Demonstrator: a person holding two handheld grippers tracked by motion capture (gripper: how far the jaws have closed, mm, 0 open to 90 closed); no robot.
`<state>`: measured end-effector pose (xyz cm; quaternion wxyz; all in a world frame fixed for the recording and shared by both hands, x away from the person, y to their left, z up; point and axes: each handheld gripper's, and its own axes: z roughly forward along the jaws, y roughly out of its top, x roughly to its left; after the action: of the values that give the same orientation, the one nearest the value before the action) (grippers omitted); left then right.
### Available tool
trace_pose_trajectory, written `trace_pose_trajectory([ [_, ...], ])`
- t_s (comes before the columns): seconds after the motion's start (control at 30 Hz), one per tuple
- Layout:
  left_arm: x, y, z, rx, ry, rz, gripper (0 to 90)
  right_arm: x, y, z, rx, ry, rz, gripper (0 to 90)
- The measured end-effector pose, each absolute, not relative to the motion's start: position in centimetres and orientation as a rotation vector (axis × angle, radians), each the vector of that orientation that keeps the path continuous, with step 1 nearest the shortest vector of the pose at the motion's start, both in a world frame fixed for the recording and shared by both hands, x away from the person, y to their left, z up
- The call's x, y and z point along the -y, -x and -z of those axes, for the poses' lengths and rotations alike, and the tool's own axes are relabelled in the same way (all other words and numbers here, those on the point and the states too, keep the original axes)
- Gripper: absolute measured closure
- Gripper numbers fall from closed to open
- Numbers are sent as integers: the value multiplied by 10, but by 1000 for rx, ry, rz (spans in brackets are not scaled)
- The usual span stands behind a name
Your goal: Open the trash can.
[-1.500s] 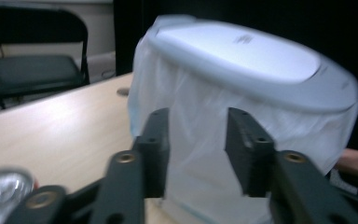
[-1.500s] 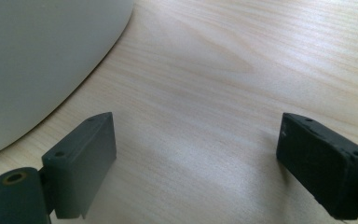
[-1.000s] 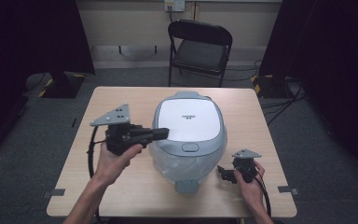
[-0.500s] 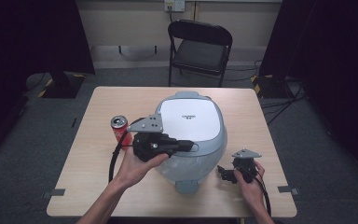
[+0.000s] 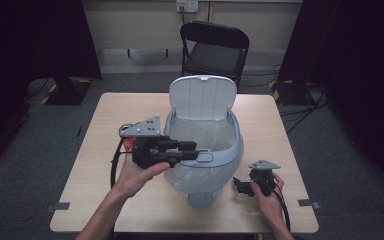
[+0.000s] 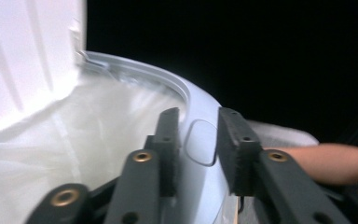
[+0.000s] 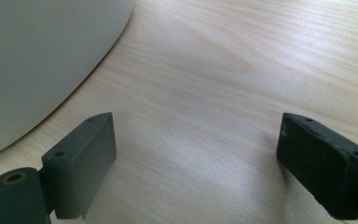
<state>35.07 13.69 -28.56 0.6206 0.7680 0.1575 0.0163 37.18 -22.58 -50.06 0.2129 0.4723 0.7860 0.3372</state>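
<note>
So the bin (image 5: 205, 150) sits mid-table (image 5: 95, 200), a pale blue-grey one with a clear bag lining it, and its white lid (image 5: 203, 97) stands straight up at the far side. The left tool (image 5: 192, 150) hangs at the bin's near-left rim, pointing across the opening. In the left gripper view its jaws sit on either side of the rim right by the oval push button (image 6: 200, 142), and they've just been opening: a narrow gap now, pads not pressing on anything (rim between them, as far as I can tell). A red can (image 5: 127, 144) peeks out just behind that tool. The right tool (image 5: 241, 186) rests low on the table just right of the bin, jaws spread wide over bare wood, holding nothing.
</note>
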Motion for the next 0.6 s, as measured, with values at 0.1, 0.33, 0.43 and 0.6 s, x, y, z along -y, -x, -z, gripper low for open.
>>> trace_pose_trajectory([
  [0.1, -152, -350, 284, -384, -1760, -93, 543, 226, -372, 501, -2182, -1311, -936, 109],
  [0.33, -187, -347, 296, -478, -1702, -171, 364, 226, -372, 501, -2182, -1311, -936, 109],
  [0.43, -202, -350, 298, -528, -1705, -225, 269, 226, -372, 501, -2182, -1312, -937, 109],
  [0.6, -227, -356, 304, -605, -1706, -294, 193, 226, -372, 501, -2180, -1308, -935, 109],
])
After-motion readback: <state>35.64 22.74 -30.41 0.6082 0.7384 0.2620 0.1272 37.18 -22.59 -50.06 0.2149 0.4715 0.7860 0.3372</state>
